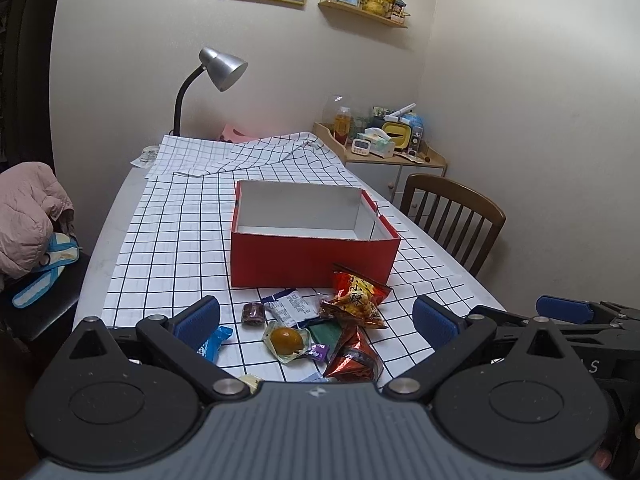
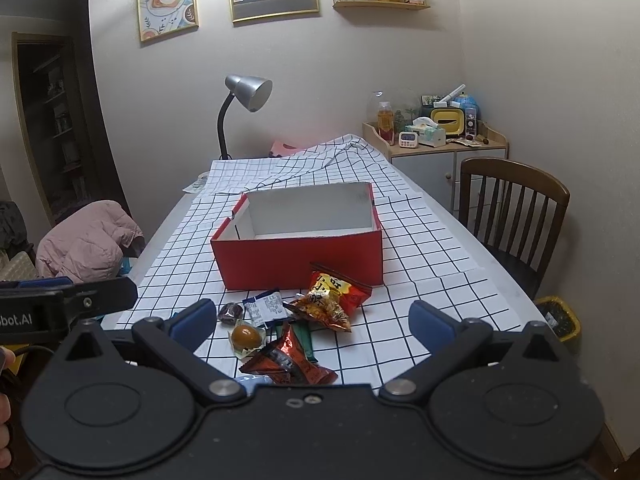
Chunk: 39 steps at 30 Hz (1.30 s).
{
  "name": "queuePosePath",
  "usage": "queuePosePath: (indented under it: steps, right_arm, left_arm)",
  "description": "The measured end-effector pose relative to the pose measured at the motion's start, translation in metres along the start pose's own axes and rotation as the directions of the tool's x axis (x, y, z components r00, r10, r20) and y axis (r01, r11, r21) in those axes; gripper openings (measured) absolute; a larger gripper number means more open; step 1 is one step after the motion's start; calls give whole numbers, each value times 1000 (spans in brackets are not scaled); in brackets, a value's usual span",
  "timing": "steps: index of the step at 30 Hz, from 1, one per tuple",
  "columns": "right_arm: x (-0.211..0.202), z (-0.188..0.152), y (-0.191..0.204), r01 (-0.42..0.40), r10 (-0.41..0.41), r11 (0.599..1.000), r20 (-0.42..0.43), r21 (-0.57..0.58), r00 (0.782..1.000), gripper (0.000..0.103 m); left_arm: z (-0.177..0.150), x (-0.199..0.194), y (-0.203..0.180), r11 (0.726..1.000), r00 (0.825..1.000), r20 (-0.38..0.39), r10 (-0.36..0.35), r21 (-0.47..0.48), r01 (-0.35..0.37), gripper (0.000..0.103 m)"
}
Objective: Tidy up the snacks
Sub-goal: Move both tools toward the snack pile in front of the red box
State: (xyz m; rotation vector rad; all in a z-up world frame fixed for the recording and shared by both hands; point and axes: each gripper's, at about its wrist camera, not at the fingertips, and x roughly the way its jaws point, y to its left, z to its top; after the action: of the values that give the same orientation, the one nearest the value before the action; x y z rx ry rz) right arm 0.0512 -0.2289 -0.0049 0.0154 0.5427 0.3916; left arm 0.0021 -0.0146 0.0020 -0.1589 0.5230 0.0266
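Observation:
An open red box with a white, empty inside stands mid-table. In front of it lies a pile of snacks: an orange-red chip bag, a white-blue packet, a dark wrapped sweet, a packed brown egg, a dark red foil pack and a blue wrapper. My left gripper is open and empty above the pile. My right gripper is open and empty, also over the pile.
The table wears a checked cloth. A desk lamp stands at the far end. A wooden chair is on the right, a pink jacket on the left, a cluttered cabinet and a yellow bin right.

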Motion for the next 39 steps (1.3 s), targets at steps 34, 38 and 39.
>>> queuePosePath:
  steps: [34,38,39]
  right_arm:
    - [3,0,28,14,-13,998,4,-60,1000,102]
    - [2,-1,31,22,-23,997,0,-69,1000,102]
    - [2,-1,32,26,-26,997,-1,-72,1000,102]
  left_arm:
    - [-10,-4,21,999,998,-45,48,-1,-48,103]
    - [-11,-4,21,999,998,-47,51,0,-51,103]
    - [-11,-4,22,999,998,-47,50,-1,-50,103]
